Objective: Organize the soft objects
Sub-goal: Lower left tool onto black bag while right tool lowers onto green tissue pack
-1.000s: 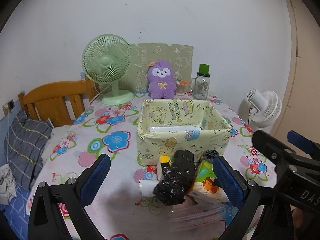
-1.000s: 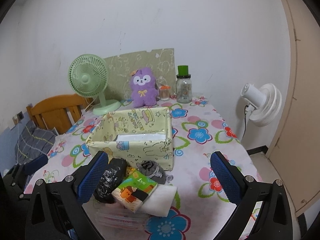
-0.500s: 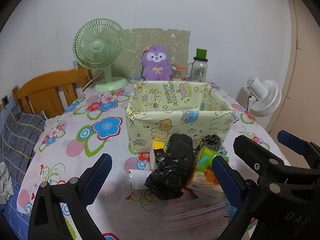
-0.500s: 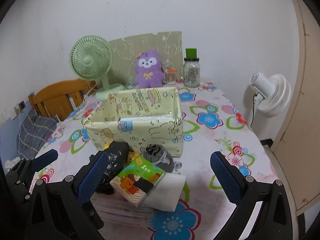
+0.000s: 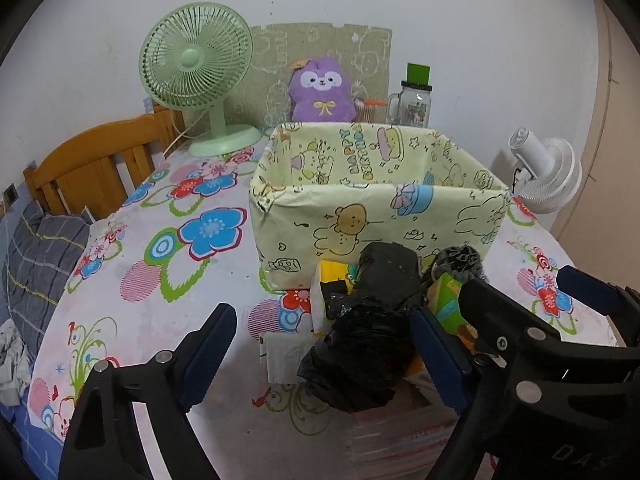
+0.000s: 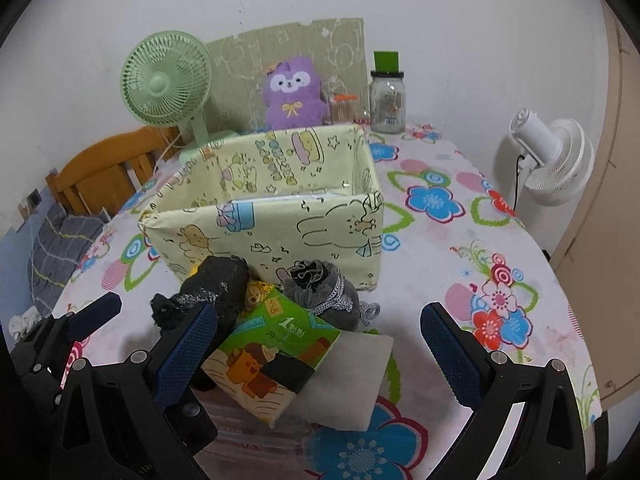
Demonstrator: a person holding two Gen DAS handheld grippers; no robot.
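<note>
While soft items still sit heaped before the yellow box (image 6: 280, 216), both grippers, left gripper (image 5: 324, 344) narrowing around the black bag (image 5: 360, 340) and right gripper (image 6: 320, 344), stand released, gripping nothing; sorting looks barely begun.

Left gripper (image 5: 324, 344) closing, right gripper (image 6: 318, 338) agape

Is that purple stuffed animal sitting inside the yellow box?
No, the purple stuffed animal stands behind the yellow box, against the back wall.
</note>
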